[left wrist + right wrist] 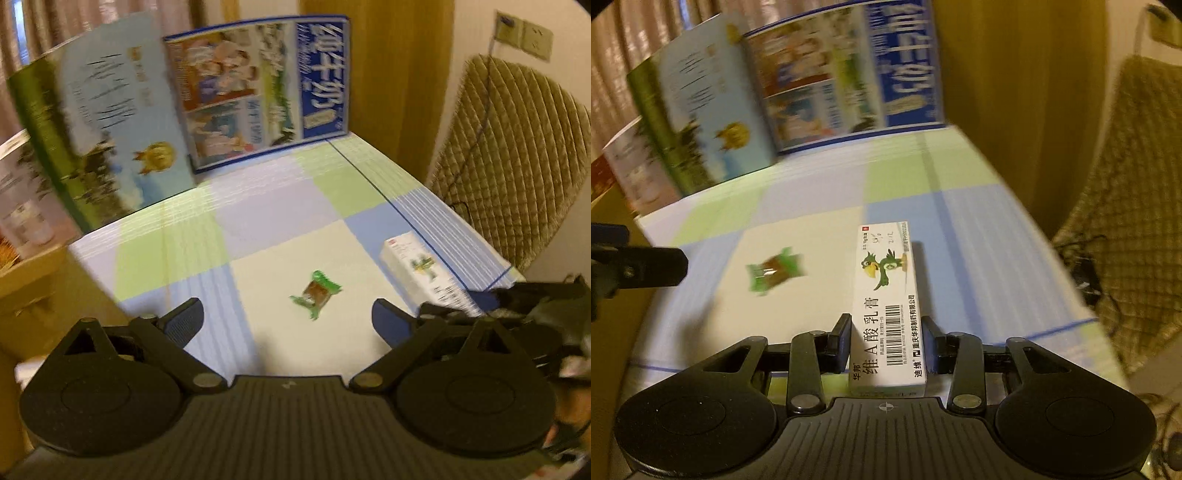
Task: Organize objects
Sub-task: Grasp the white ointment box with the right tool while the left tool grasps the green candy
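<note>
White cardboard, your ointment box [886, 306] lies on the checked table [979, 229], its near end hidden under your right gripper [886, 341], whose fingers [842, 343] clamp its sides. The green candy [316, 293] is blurred, lying just left of the box. Your left gripper [288, 319] hangs wide open, holding nothing.

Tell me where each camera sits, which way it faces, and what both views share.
Left wrist: sits on the left tool, looking forward over the checked table at the green candy; its own open fingers show, plus the right tool at the right edge.
Right wrist: sits on the right tool, facing the same way; its fingers flank the white medicine box, and the left tool shows at the left edge.
Shared: candy, box, table, the upright milk cartons behind.
</note>
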Tool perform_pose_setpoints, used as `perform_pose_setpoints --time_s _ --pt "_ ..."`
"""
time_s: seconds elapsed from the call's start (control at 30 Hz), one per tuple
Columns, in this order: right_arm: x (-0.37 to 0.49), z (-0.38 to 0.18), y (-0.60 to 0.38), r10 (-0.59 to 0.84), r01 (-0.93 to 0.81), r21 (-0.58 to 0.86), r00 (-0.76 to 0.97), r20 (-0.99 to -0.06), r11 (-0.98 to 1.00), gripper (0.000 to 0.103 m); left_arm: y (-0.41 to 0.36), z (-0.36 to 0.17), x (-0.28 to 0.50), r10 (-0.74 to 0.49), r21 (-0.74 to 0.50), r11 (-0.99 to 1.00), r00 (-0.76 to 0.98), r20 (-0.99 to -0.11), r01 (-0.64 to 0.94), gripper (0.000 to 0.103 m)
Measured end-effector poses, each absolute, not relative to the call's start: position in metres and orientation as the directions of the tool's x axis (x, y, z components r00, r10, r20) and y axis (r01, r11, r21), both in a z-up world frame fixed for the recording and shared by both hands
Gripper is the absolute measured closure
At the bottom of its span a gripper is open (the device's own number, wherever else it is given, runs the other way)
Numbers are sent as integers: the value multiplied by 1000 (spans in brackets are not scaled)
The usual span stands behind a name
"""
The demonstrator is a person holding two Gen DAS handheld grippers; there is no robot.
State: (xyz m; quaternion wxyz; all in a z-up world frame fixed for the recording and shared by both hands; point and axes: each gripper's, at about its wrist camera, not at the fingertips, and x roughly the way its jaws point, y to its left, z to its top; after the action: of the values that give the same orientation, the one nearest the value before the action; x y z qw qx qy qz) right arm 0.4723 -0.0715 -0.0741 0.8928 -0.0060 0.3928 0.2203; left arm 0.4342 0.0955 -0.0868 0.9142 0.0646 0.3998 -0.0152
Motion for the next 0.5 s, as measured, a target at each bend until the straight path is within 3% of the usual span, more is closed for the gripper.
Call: perform_pose_setpoints --time_s 0.07,0.13,0.3,0.43,0.5 --pt "474 -75 -84 395 -391 177 595 -701 903 67 92 -99 447 18 126 985 661 -750 115 19" --pt "474 -76 -96 405 -389 192 597 -693 901 67 90 -112 460 1 125 981 643 -766 148 32" --pt "474 -77 -103 418 -392 202 608 -675 897 67 79 -135 481 -32 134 967 625 -780 216 46" --pt "472 -78 -96 421 -412 185 611 -671 892 67 75 -145 492 -48 132 960 606 -794 249 63" --pt "472 -79 -91 419 -422 172 609 -673 890 66 76 -148 494 -53 124 960 599 -799 250 64"
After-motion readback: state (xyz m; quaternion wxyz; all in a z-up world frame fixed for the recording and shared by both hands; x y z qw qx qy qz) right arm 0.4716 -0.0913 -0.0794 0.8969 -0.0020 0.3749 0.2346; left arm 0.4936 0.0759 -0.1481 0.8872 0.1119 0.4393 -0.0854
